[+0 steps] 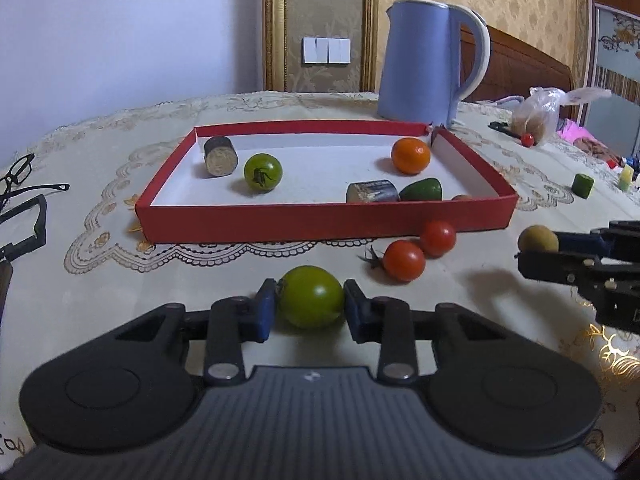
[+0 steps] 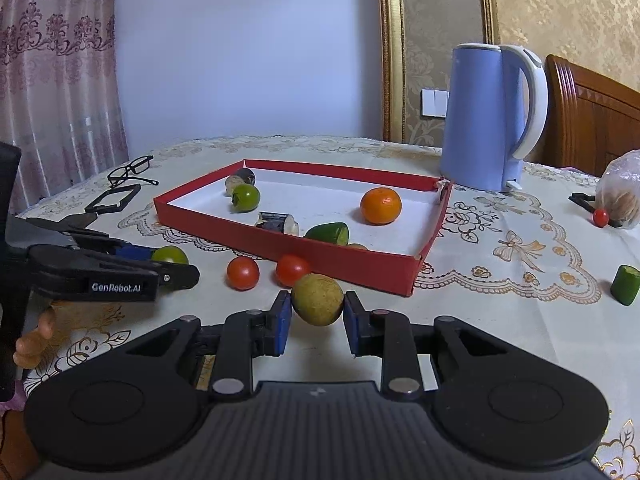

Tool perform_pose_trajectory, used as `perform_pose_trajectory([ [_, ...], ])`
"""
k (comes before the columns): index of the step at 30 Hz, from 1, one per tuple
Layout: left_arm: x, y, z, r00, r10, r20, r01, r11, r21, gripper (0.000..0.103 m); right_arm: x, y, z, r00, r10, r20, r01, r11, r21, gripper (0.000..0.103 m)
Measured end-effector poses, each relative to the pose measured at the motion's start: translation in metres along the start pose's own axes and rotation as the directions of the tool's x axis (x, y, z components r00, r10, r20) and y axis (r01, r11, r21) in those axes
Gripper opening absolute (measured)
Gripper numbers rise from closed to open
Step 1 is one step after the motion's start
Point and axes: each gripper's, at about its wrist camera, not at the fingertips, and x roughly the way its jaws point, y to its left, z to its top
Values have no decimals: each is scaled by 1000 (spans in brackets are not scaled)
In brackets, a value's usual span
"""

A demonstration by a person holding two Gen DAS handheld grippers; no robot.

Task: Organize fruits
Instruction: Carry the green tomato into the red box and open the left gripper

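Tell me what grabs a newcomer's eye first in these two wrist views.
Each gripper is closed on a fruit just short of the tray: the left gripper on a round green tomato, the right gripper on a dull yellow-brown round fruit. Behind them sits the shallow red cardboard tray, already holding a bright orange mandarin at its far right, with a tall pale-blue electric kettle behind it.

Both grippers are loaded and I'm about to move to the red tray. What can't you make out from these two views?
- Small tan fruit in the red tray: the front wall hides all but its top, both views.
- Bag contents: blurred by plastic, left view; cut by the edge, right view.
- Items at the far right edge, left view: too small.
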Motion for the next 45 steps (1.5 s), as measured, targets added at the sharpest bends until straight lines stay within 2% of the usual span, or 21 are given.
perform_pose_trajectory([
  [6, -9, -3, 4, 998, 44, 42, -45, 999, 24, 32, -2, -1, -2, 1000, 5, 4, -5, 1000, 5, 27],
  [16, -10, -15, 41, 980, 153, 128, -165, 982, 89, 32, -16, -1, 1, 999, 8, 41, -8, 1000, 13, 27],
  [29, 30, -24, 72, 967, 223, 125, -239, 962, 134, 32, -24, -6, -3, 998, 13, 55, -14, 999, 31, 27],
  [45, 98, -26, 100, 952, 299, 56, -305, 940, 155, 32, -36, -19, -4, 996, 16, 82, -20, 998, 52, 27],
])
